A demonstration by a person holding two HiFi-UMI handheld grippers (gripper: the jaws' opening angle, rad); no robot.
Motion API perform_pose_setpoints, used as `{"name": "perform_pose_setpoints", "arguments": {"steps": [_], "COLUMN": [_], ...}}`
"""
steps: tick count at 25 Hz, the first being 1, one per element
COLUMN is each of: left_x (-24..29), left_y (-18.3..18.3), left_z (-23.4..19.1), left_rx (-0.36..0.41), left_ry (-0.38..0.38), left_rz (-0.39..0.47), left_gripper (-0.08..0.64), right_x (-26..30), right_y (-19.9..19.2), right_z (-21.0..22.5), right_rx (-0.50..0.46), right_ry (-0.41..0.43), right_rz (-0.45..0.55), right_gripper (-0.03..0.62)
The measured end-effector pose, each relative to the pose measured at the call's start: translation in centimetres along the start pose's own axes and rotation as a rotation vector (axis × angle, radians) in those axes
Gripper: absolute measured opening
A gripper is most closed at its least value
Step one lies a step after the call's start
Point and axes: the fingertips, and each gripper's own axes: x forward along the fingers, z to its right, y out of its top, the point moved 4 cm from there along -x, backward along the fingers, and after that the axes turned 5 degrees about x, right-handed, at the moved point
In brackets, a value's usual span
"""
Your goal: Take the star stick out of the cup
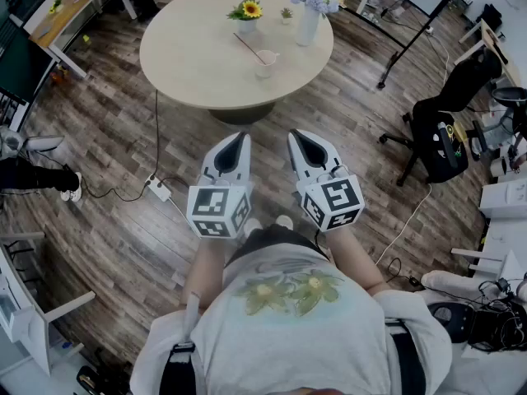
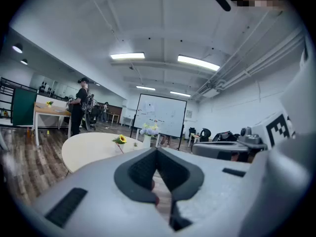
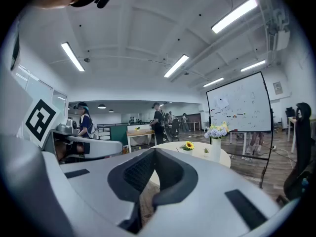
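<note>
A pale cup [image 1: 265, 62] stands on the round table [image 1: 189, 64], with the thin star stick [image 1: 247, 44] leaning out of it towards the far left. Both grippers hang over the wood floor on my side of the table, well short of the cup. My left gripper [image 1: 242, 137] is shut and holds nothing; in the left gripper view its tips [image 2: 157, 150] meet. My right gripper [image 1: 295, 134] is also shut and empty, its tips [image 3: 154, 150] touching. The table [image 2: 89, 147] lies ahead of the left jaws, and the table [image 3: 197, 154] shows past the right jaws.
On the table stand a potted sunflower [image 1: 249, 11], a small plant [image 1: 286, 13] and a white vase of flowers [image 1: 309, 19]. A power strip with cable [image 1: 158, 189] lies on the floor at left. A black office chair [image 1: 445, 130] and a whiteboard stand [image 1: 412, 23] are at right.
</note>
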Motion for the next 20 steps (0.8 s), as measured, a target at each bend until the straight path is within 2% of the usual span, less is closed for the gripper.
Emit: {"name": "perform_pose_setpoints", "arguments": {"steps": [3,7,12,20], "left_x": [-0.5,-0.8,-0.7,1.6], "left_y": [0.3,1.3,0.6,-0.4], "left_z": [-0.1,0.0,-0.1,-1.7], "left_rx": [0.016,0.083,0.066,0.041], "left_ry": [-0.002,-0.010,-0.030,-0.020], "left_rz": [-0.001,0.014,0.005,-0.025], "left_gripper": [0.003,0.003,0.003,0.003], "right_x": [0.0,0.1,0.1,2.6], "right_y": [-0.2,0.2,-0.3,-0.1], "right_z": [-0.5,-1.0,-0.9,0.7], "right_rx": [-0.001,-0.005,-0.004,0.029], "right_ry": [-0.003,-0.016,-0.035,-0.017], "right_rz": [-0.006,0.020,0.021,0.017], "right_gripper": [0.017,0.017,0.018,0.020]}}
